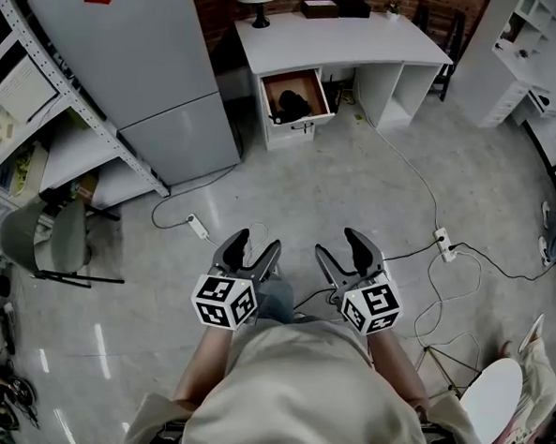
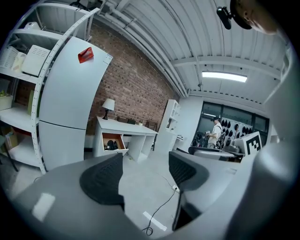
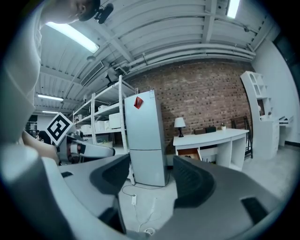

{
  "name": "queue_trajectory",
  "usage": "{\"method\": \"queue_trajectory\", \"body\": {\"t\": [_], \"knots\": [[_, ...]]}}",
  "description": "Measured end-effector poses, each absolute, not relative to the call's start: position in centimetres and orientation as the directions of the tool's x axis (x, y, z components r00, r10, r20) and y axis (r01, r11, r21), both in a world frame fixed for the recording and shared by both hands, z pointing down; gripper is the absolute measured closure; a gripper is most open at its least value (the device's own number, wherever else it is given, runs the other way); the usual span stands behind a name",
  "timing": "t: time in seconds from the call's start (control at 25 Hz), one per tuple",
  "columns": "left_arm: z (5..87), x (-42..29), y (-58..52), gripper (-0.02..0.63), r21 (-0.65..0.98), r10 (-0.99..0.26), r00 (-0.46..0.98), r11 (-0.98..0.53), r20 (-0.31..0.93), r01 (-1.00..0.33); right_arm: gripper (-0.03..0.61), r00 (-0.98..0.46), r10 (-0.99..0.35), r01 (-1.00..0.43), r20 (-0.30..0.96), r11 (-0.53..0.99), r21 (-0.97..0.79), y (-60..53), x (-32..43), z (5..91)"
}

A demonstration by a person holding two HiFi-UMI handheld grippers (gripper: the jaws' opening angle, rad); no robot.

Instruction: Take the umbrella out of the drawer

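Both left gripper (image 1: 258, 240) and right gripper (image 1: 339, 244) hold fingers spread, empty; black umbrella (image 1: 293, 103) bunched in drawer (image 1: 299, 127).

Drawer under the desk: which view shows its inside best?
Head view: it looks down into the open drawer, showing a dark object inside. The left gripper view shows it small and side-on; the right gripper view shows only a distant sliver.

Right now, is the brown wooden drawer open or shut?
Open: the brown wooden drawer juts from the white desk, black thing inside.
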State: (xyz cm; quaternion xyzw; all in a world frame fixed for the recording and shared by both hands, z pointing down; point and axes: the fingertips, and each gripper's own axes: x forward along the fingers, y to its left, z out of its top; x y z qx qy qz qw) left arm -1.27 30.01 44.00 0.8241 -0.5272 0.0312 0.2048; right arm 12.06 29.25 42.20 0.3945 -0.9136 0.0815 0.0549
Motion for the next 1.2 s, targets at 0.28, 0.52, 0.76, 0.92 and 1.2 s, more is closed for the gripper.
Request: {"method": "queue_trajectory", "body": {"t": [0.28,0.52,0.76,0.92,1.2], "knots": [[45.3,-0.7,26.6,0.304,0.296,-0.844,0.454,-0.373,0.286,-0.879,0.275,-0.688,-0.707,-0.726,0.163,0.672,-0.150,25.5,11.8,43.1],[46.2,-1.2,19.8,0.299,0.309,-0.832,0.475,-0.389,0.288,-0.868,0.275,-0.681,-0.705,-0.732,0.199,0.665,-0.147,19.6,10.7,44.0],[45.2,-1.4,11.0,0.298,0.316,-0.806,0.522,-0.436,0.279,-0.842,0.275,-0.650,-0.737,-0.759,0.186,0.638,-0.128,11.4,9.4,42.4],[44.4,-2.1,5.1,0.298,0.311,-0.786,0.557,-0.477,0.269,-0.822,0.275,-0.628,-0.760,-0.778,0.168,0.616,-0.123,5.8,8.1,41.3],[43.6,-4.5,-3.6,0.298,0.312,-0.769,0.592,-0.516,0.242,-0.798,0.276,-0.595,-0.789,-0.804,0.151,0.582,-0.123,-2.8,5.2,40.6]]}}
